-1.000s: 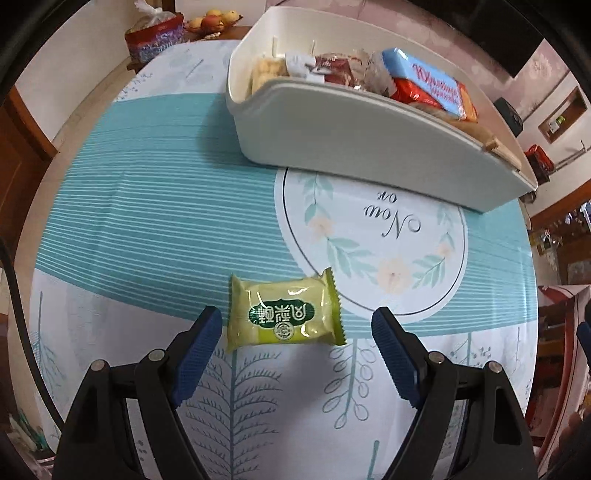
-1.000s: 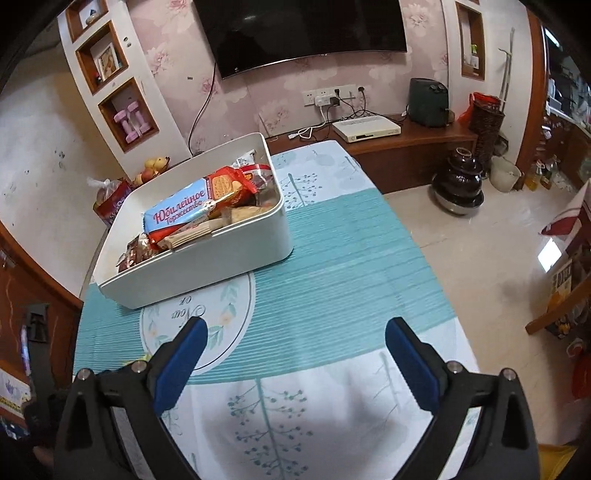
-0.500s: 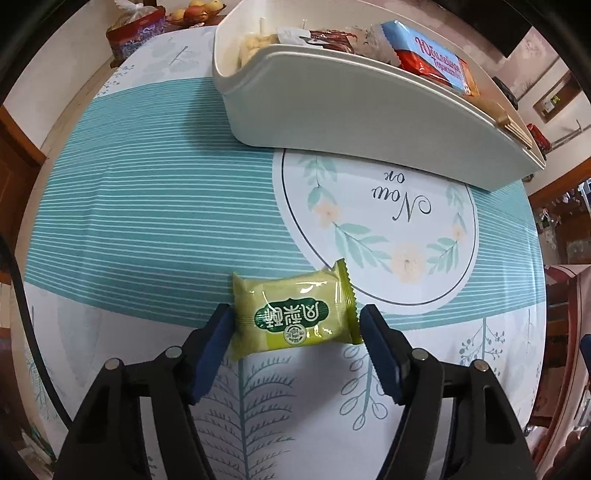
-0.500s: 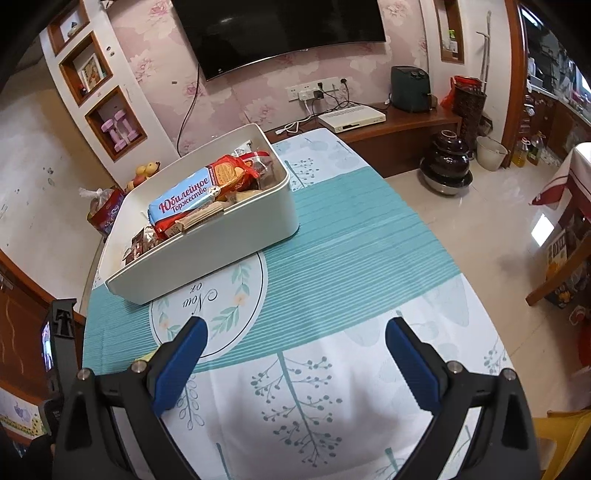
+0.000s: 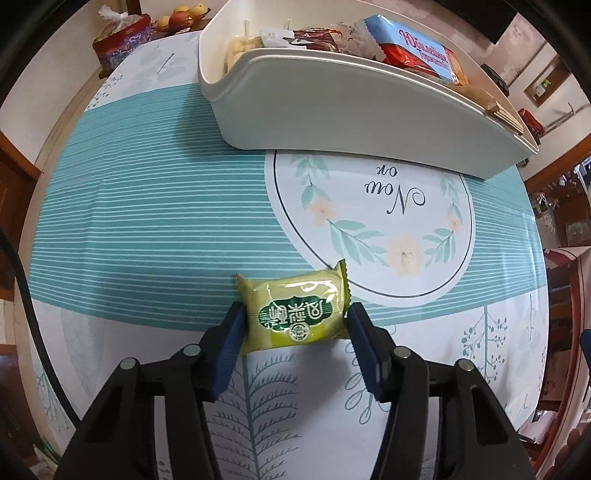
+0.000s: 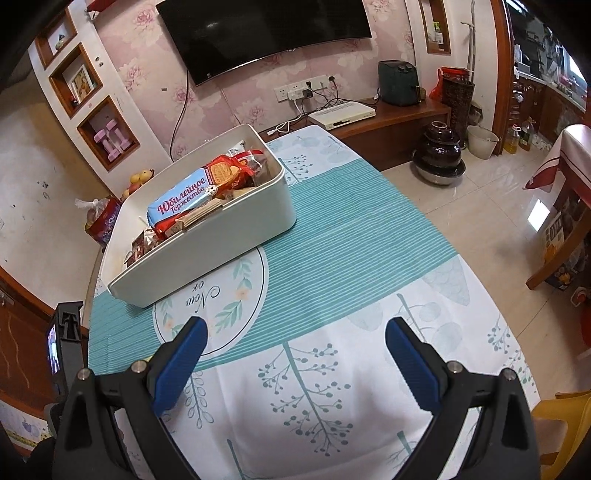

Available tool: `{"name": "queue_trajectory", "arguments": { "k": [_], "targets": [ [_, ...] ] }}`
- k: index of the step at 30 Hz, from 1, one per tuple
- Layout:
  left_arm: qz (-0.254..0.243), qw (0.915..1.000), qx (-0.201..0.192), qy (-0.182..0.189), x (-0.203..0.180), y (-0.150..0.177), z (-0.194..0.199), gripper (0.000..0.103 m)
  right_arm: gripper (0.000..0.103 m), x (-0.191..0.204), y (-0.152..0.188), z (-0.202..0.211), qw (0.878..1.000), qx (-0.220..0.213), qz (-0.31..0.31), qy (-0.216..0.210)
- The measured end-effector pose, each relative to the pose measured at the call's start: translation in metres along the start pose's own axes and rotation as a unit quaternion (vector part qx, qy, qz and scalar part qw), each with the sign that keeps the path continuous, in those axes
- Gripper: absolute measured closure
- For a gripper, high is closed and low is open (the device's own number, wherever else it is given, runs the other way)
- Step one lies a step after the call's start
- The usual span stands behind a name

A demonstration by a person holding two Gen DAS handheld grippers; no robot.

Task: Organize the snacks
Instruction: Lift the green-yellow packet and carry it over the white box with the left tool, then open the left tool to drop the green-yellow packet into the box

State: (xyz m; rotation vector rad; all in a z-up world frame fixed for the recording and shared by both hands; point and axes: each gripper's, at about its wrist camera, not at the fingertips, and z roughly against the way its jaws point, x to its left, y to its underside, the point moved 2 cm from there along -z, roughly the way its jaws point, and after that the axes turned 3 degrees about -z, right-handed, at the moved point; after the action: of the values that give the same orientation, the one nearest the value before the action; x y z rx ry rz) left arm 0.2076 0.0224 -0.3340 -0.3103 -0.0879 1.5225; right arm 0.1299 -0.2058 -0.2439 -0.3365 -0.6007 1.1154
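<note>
At the far left, beyond the table edge, a red bag and some fruit sit apart from the work. The left gripper has its blue pads pressed against both ends of the green packet, which lies on the tablecloth at the seam between the teal stripes and the white leaf print, well short of the bin. The grip looks shallow: the pads meet the crimped ends and soft sides of a puffy wrapper, so my worry is that it could buckle, pivot or slip out on the lift, and a harder squeeze might crush whatever is inside. The bin is also already heaped on its right side with a blue biscuit pack riding above the rim, so a drop there could slide off; the left end, where pale biscuits lie lower, seems the safer spot. The packet's dark green label carries Chinese characters, seen upside down and not legible to me. The cloth's round emblem reads "Now or", also inverted. From the right view the blue pack reads "Юбилейное Торжество" in red Cyrillic. The right gripper hangs above the bare cloth with its jaws wide apart, holding nothing, near the table's right edge.
</note>
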Motion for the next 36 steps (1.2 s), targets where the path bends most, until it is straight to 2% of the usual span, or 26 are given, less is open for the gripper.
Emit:
{"name": "queue_trajectory", "arguments": {
  "k": [7, 10, 13, 18, 24, 36],
  "targets": [
    [-0.021, 0.9997, 0.014, 0.001, -0.003, -0.005, 0.011, 0.049, 0.005, -0.001, -0.001, -0.002, 1.0, 0.004, -0.006, -0.002],
    [-0.037, 0.9993, 0.008, 0.006, -0.008, -0.01, 0.026, 0.049, 0.005, -0.001, 0.0, -0.002, 1.0, 0.004, -0.005, -0.001],
    [-0.057, 0.9983, -0.011, 0.005, -0.012, -0.017, 0.046, 0.049, 0.005, 0.0, 0.0, -0.004, 1.0, 0.007, -0.005, -0.003],
    [-0.076, 0.9963, -0.03, 0.027, -0.018, -0.037, 0.078, 0.049, 0.005, 0.004, 0.001, -0.01, 1.0, 0.016, -0.007, -0.007],
    [-0.109, 0.9895, -0.087, 0.039, -0.026, -0.069, 0.115, 0.049, 0.005, 0.012, 0.003, -0.013, 1.0, 0.022, 0.002, -0.013],
    [-0.115, 0.9807, -0.151, 0.048, -0.04, -0.121, 0.12, 0.049, 0.005, 0.023, 0.007, -0.01, 0.999, 0.022, 0.031, -0.01]
  ]
}}
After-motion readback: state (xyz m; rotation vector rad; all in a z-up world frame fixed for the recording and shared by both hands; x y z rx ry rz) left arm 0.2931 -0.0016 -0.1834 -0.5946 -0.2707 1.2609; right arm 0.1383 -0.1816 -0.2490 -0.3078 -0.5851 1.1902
